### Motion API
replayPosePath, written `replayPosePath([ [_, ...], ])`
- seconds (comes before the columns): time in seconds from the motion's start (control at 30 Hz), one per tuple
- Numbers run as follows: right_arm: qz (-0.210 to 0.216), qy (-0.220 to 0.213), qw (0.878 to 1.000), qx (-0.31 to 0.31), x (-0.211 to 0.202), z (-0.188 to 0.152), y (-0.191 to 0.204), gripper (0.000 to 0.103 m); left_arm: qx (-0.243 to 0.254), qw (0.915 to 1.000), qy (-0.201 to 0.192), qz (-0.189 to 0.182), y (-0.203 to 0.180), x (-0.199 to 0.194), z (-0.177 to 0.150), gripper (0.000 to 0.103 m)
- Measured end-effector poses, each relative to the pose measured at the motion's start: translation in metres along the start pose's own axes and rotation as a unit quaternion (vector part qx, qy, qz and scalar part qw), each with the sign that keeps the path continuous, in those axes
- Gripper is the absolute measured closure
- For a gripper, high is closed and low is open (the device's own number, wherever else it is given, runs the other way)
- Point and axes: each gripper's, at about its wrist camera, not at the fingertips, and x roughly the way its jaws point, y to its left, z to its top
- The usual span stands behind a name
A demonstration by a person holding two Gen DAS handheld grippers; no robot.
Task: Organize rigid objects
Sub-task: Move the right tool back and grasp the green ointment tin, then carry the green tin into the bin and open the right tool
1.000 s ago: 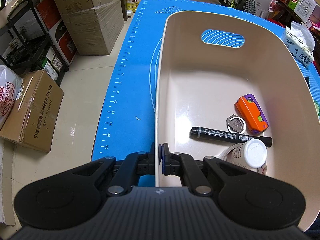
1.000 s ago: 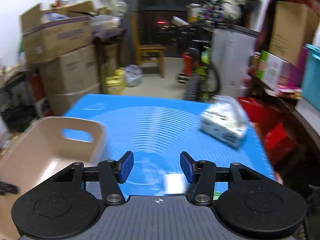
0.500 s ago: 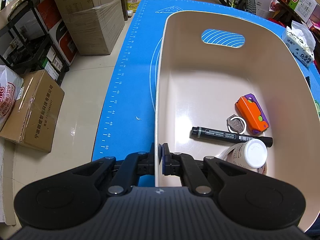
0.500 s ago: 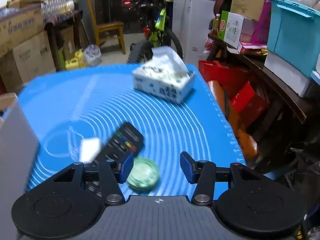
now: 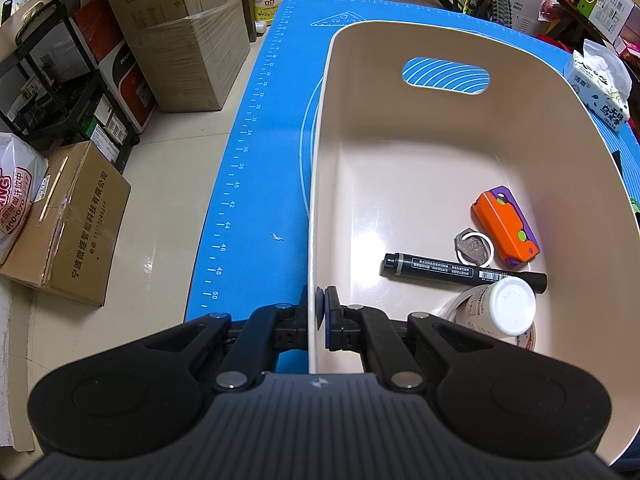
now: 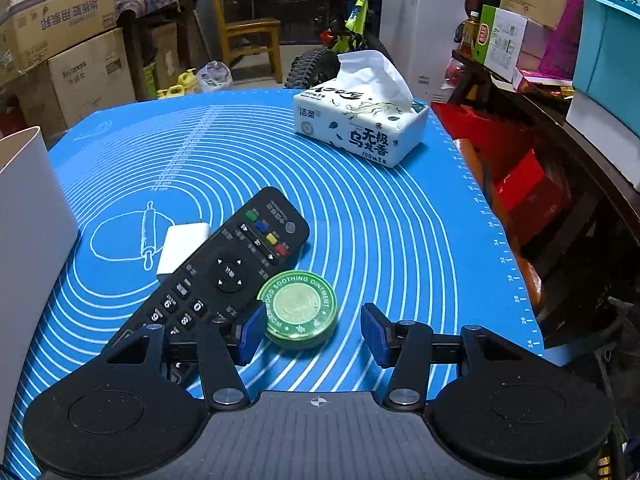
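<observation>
**Cluttered storeroom desk: our right hand drops in on the ointment tin**

Boxes, a bicycle and a blue measuring mat (image 6: 400,216) frame the desk as we tidy the loose items into the beige tub (image 5: 400,168). Within the last second our right gripper (image 6: 313,332) has swung away from the tub and come down low over the mat; a second ago it looked across open mat towards the tissue pack (image 6: 360,124), and now the green ointment tin (image 6: 298,309) sits between its fingers. We read that as the approach for the next pick-up nearly done. The fingers stand about half open, gripping nothing; the tin lies closer to the left-hand finger, almost against its pad, with a clear gap to the right-hand one. The black remote (image 6: 224,272) lies just outside the left-hand finger, touching or nearly touching the tin. Our left gripper (image 5: 318,314) has not budged: its fingers are pinched shut on the tub's near rim, steadying it.
</observation>
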Motion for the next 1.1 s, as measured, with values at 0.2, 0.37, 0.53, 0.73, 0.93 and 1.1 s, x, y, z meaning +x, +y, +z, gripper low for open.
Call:
replayPosePath([
  [0.2,0.005,0.015,1.000,-0.016,0.010,-0.002,0.006,0.041,0.000,1.0000,0.000,0.000,0.000,0.000,0.000,0.097],
  [0.37,0.007,0.011,1.000,-0.015,0.017,-0.004,0.005,0.040,0.000,1.0000,0.000,0.000,0.000,0.000,0.000,0.097],
  [0.53,0.015,0.002,1.000,-0.022,0.017,-0.005,0.004,0.049,0.001,1.0000,0.000,0.002,0.000,0.000,0.000,0.096],
  [0.73,-0.004,-0.004,0.999,-0.035,0.014,-0.005,0.010,0.049,0.001,1.0000,0.000,0.002,0.000,0.000,0.000,0.096],
  [0.93,-0.032,-0.025,0.999,-0.034,-0.007,0.001,0.015,0.049,0.001,1.0000,0.000,0.001,0.000,0.000,0.000,0.096],
  [1.1,-0.037,-0.066,0.996,-0.044,-0.039,0.014,0.033,0.049,0.001,1.0000,0.000,0.002,0.000,0.000,0.000,0.096],
])
